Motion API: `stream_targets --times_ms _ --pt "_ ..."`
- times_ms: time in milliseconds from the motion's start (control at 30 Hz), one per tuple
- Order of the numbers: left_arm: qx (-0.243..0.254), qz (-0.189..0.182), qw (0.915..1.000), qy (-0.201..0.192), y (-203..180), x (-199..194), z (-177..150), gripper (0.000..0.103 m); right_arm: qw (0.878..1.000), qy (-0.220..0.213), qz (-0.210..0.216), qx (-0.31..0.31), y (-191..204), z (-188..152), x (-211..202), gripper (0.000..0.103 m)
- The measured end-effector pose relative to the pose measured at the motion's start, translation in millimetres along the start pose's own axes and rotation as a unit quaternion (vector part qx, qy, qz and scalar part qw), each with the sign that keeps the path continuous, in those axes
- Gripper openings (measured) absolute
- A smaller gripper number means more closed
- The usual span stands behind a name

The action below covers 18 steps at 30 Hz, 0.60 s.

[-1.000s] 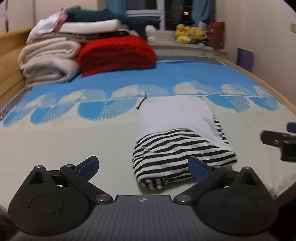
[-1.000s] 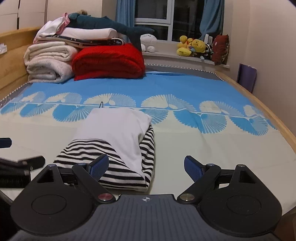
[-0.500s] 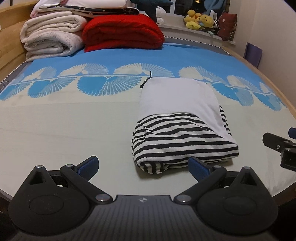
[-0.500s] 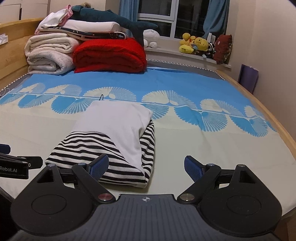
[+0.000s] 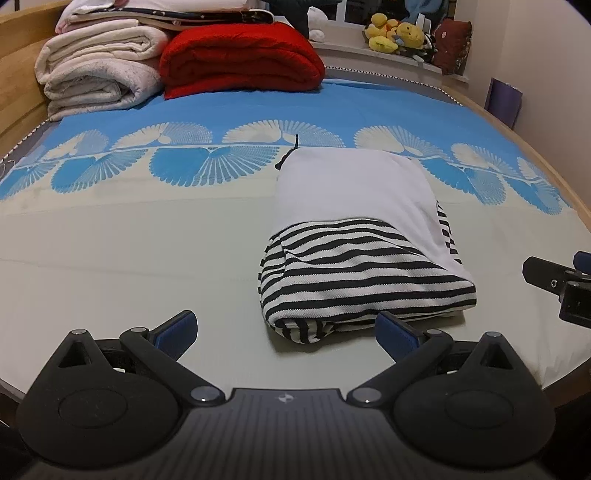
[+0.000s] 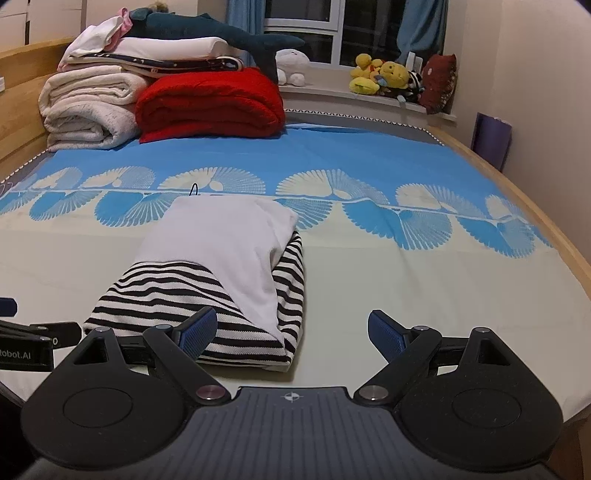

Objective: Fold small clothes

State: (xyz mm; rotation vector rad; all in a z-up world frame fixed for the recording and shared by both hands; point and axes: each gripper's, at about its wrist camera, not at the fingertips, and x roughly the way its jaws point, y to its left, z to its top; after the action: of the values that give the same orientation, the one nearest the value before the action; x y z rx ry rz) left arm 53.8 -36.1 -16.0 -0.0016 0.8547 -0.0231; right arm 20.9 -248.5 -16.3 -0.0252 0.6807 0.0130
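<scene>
One folded garment lies on the bed, near its front edge and a little right of the middle. It is a compact bundle: plain white fabric on the far half, black-and-white stripes on the near half and along its right side. A thin dark cord pokes out at its far left corner.

Two tools are in view. The left tool hovers at the bed's front edge with its blue-padded fingers spread wide, gripping nothing; its right finger overlaps the garment's near edge in the view, and contact cannot be judged. The right tool is likewise spread wide and empty, at the garment's near right corner.

At the bed's far left corner sit two stacks: cream blankets with more folded linen on top, and one red blanket beside them. A dark plush shark lies across the stacks. On the windowsill beyond, a cluster of yellow plush toys is too tangled to count. A purple object by the right wall is partly cut off.
</scene>
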Motion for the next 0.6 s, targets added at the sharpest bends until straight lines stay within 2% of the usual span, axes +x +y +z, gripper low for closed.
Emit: stream_targets --times_ms 600 --pt "-0.002 0.005 1.0000 0.006 -0.6 0.9 -0.7 0.102 1.000 0.004 0.001 -0.006 0.6 -0.8 1.0 0.089"
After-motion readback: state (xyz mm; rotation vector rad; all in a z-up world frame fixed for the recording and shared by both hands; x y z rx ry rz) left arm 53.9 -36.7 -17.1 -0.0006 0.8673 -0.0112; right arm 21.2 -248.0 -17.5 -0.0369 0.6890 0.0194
